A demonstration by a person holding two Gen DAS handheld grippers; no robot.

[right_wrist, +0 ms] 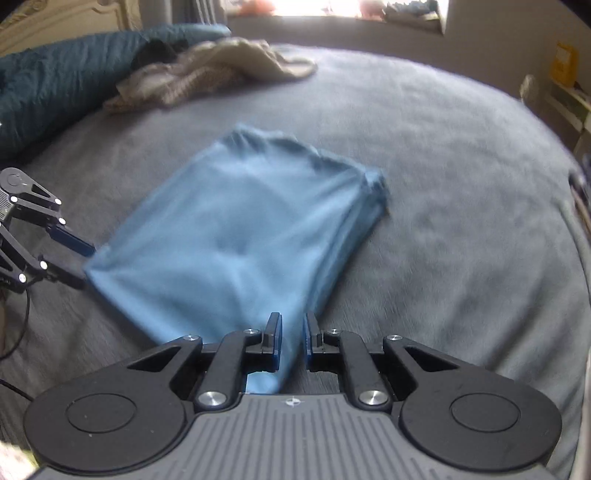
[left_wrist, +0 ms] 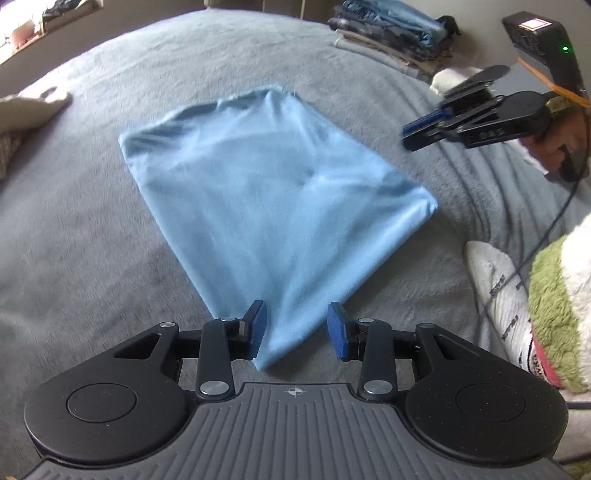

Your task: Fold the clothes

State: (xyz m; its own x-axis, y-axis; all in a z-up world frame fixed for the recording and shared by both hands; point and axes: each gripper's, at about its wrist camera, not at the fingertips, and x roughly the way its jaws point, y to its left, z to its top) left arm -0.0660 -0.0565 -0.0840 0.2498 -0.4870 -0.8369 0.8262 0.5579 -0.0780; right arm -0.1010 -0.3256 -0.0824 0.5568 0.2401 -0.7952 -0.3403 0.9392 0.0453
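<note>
The left gripper [left_wrist: 296, 328] sits with its jaws spread wide, one near corner of the folded blue garment [left_wrist: 273, 199] lying between the blue pads without being pinched. The right gripper [right_wrist: 292, 339] has its jaws parted more narrowly, and another near corner of the same garment runs down between them; no pad presses the cloth. The garment lies flat as a rough rectangle in the middle of the grey bed [left_wrist: 110, 240], its far edge rumpled. In the left view a hand [left_wrist: 554, 147] holds the right gripper above the bed, near the garment's right side. A stack of folded clothes [left_wrist: 391, 33] rests at the far edge, and a beige knit [right_wrist: 221, 74] lies beside a dark teal blanket [right_wrist: 55, 81].
</note>
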